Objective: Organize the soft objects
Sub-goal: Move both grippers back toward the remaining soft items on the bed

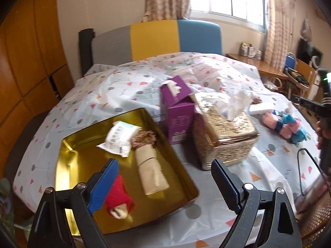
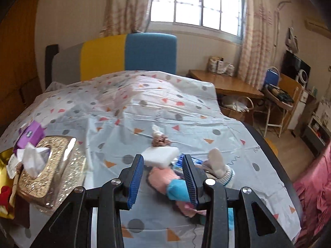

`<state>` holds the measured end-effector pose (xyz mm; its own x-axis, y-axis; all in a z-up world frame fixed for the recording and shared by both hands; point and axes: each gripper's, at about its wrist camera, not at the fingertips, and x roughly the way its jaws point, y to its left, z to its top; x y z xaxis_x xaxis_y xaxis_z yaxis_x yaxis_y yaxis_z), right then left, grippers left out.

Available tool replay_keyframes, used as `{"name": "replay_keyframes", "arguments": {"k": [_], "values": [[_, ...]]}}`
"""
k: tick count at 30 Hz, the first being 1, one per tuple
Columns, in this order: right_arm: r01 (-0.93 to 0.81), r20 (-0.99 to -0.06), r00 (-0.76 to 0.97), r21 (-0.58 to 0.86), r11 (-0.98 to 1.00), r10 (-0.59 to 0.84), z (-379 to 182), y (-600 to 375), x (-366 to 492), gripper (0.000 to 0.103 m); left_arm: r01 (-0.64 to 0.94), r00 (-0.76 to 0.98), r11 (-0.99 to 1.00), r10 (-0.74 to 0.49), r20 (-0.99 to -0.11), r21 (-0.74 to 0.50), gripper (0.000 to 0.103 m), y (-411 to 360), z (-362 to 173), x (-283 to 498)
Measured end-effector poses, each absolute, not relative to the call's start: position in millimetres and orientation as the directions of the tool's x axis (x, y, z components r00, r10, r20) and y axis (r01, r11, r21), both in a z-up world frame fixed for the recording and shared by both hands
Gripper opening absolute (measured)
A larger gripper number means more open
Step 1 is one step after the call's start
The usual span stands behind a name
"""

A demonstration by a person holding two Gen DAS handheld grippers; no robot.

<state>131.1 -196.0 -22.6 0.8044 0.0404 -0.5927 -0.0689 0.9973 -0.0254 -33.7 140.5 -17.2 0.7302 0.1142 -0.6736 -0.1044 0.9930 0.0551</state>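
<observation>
**Right gripper over the sock pile, left gripper idle above the tin**

Right gripper (image 2: 163, 175) hangs with its jaws parted and nothing between the pads, low over a heap of pink and blue socks (image 2: 172, 183) on the bed (image 2: 144, 111). A white sponge (image 2: 161, 155) lies at the heap's far edge, and a grey sock (image 2: 219, 165) sits just right of it. Left gripper (image 1: 165, 186) is released too, hovering over the gold tin (image 1: 68, 165), which already holds a red sock (image 1: 119, 196), a beige roll (image 1: 152, 171) and a white packet (image 1: 120, 140).

The likely trouble: the socks are tangled together, so a pinch could lift several at once or drag the sponge along. A shallow bite on soft knit may also slip free on the way to the tin. The glittery tissue box (image 1: 223, 128) and purple box (image 1: 178, 115) stand between pile and tin and could be knocked.

The bed wears a slick, wrinkled sheet with dots and triangles. Behind it are a tri-colour headboard (image 2: 128, 55), a bright window (image 2: 196, 6) and a wooden desk (image 2: 225, 84).
</observation>
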Motion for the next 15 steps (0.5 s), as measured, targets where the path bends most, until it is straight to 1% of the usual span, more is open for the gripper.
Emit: {"name": "replay_keyframes", "arguments": {"k": [4,6,8,11,15], "values": [[0.103,-0.619,0.784,0.068,0.992,-0.039,-44,-249,141,0.039,-0.036,0.735,0.998,0.055,-0.676,0.042,0.091,125,-12,-24],[0.201,-0.666,0.742,0.108,0.974,-0.08,-56,-270,146,0.039,-0.002,0.743,0.999,0.034,-0.668,0.048,0.091,114,-8,-17],[0.255,-0.699,0.711,0.16,0.954,-0.073,-63,-287,147,0.039,0.02,0.742,0.999,0.018,-0.67,0.049,0.091,103,-5,-8],[0.273,-0.707,0.706,0.209,0.939,-0.048,-65,-295,144,0.039,0.068,0.742,0.998,-0.046,-0.669,0.006,0.091,86,0,5],[0.259,-0.704,0.71,0.23,0.938,-0.024,-63,-293,142,0.039,0.136,0.714,0.989,-0.134,-0.687,-0.051,0.091,62,7,27]]}}
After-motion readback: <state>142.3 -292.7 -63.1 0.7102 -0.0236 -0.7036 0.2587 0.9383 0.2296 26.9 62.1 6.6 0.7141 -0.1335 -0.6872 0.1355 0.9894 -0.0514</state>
